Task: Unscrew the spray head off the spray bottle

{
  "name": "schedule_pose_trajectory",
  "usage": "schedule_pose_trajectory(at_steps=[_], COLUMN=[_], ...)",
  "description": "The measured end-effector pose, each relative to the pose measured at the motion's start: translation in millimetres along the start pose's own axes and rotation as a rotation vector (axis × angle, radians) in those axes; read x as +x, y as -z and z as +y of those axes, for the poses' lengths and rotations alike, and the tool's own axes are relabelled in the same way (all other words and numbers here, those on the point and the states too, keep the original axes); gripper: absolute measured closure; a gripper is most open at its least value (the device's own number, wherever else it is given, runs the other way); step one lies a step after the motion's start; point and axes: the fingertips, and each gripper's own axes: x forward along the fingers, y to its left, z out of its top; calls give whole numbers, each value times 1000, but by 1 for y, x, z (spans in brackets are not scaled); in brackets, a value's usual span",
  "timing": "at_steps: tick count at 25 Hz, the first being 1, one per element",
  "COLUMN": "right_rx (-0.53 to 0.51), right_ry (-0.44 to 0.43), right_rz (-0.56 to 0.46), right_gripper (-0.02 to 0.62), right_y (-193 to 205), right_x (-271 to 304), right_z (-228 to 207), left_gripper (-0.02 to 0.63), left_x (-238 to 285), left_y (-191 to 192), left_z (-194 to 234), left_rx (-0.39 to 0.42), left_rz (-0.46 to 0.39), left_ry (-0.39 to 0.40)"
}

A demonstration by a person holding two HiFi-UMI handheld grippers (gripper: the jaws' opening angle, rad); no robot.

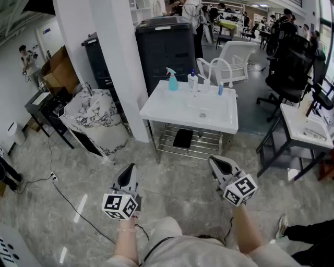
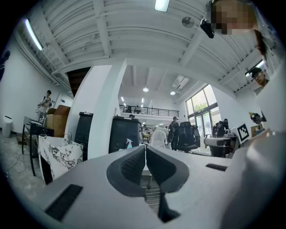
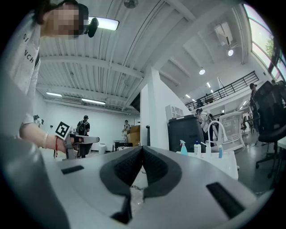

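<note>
Bench (image 1: 169, 110) — front side: open floor (image 1: 177, 174), free approach. Left side: white pillar (image 1: 119, 62) close. Rear edge: spray bottle (image 1: 173, 82), small bottles (image 1: 193, 82), tap (image 1: 223, 68). Right side: narrow gap — then second bench (image 1: 302, 136).

bright, even light is filling the hall. a ceiling lamp (image 2: 161, 4) is glowing overhead in the left gripper view, a panel light (image 3: 103, 23) is shining in the right gripper view, and daylight is coming through tall windows (image 2: 202, 109). pale glare streaks are lying on the glossy floor (image 1: 78, 208). fisheye distortion is bending lines near the edges, and black corners are framing both gripper views. the near shells of the left hand-held gripper (image 2: 145, 150) and right hand-held gripper (image 3: 142, 150) are looking slightly soft.
</note>
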Motion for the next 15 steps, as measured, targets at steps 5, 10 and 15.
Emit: schedule_pose_trajectory(at_steps=[5, 10, 15], right_rx=[-10, 9, 18], right_ry=[9, 38, 54], right_rz=[1, 3, 13], right_gripper=[591, 591, 591], right_y=[3, 12, 24], right_x=[13, 32, 63], right_z=[-12, -28, -47], left_gripper=[595, 595, 597], left_x=[15, 28, 49], left_y=[0, 11, 23], left_z=[5, 21, 53], left_rx=[7, -10, -34], left_rz=[-1, 19, 25], left_ry=[-7, -16, -35])
